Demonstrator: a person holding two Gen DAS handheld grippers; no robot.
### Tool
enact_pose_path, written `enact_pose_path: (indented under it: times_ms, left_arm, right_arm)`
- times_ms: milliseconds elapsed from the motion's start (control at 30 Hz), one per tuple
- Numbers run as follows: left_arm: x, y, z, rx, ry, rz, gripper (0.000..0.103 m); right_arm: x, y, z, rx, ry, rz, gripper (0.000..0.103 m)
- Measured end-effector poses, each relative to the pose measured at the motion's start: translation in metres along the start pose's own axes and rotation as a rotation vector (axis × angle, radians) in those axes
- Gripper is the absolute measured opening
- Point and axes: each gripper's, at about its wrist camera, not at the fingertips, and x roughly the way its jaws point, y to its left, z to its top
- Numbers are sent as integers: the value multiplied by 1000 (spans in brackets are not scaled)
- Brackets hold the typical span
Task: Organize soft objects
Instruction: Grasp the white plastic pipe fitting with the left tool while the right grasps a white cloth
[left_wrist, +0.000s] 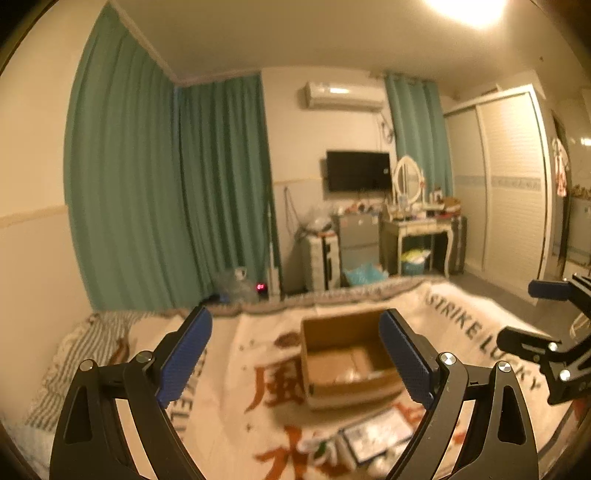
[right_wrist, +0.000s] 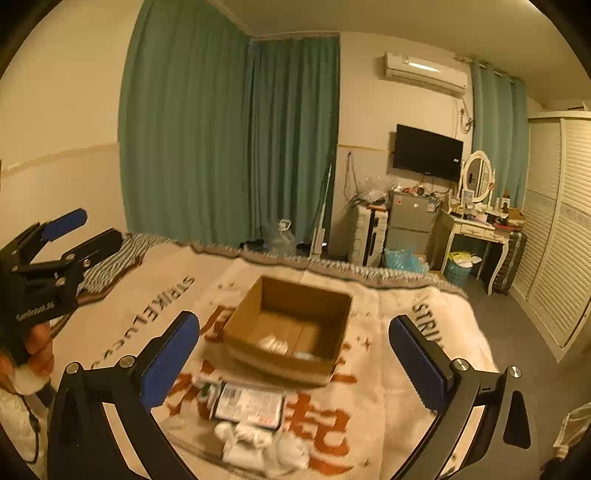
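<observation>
An open cardboard box (right_wrist: 288, 332) sits on the bed's printed blanket (right_wrist: 388, 369), with a pale soft item (right_wrist: 273, 344) inside; the box also shows in the left wrist view (left_wrist: 347, 358). In front of it lie a flat packet (right_wrist: 251, 404) and several white soft pieces (right_wrist: 266, 448); the packet shows in the left wrist view (left_wrist: 380, 434). My left gripper (left_wrist: 295, 354) is open and empty, above the blanket before the box. My right gripper (right_wrist: 295, 365) is open and empty, above the packet. Each gripper shows in the other's view, the left one (right_wrist: 62, 236) and the right one (left_wrist: 532, 314).
Green curtains (right_wrist: 229, 140) hang behind the bed. A striped pillow (left_wrist: 70, 354) lies at the left. Beyond the bed's far edge stand a small fridge (right_wrist: 410, 221), a dressing table (right_wrist: 476, 229) and a wardrobe (right_wrist: 554, 229). Grey floor (right_wrist: 517, 332) runs along the right side.
</observation>
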Motion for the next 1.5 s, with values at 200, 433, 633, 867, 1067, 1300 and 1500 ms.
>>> enact_pose_path:
  times_ms: [200, 433, 633, 867, 1067, 1300, 1500]
  left_arm:
    - [13, -1, -66, -25, 90, -7, 93]
    - [53, -9, -149, -21, 277, 7, 92]
    - [68, -6, -195, -17, 391, -4, 91]
    - [78, 11, -212, -74, 475, -14, 79]
    - [78, 10, -218, -77, 507, -37, 78]
    - [90, -8, -234, -20, 617, -104, 67]
    - [100, -21, -249, 12, 690, -123, 37]
  right_arm:
    - [28, 22, -65, 9, 108, 22, 103]
    - [79, 37, -142, 35, 258, 25, 103]
    - [115, 57, -200, 36, 432, 87, 90]
    - [142, 63, -210, 127, 476, 155, 64]
    - [163, 68, -204, 152, 476, 155, 49]
    - [171, 70, -201, 144, 463, 147, 28]
    - [159, 65, -203, 142, 453, 157, 28]
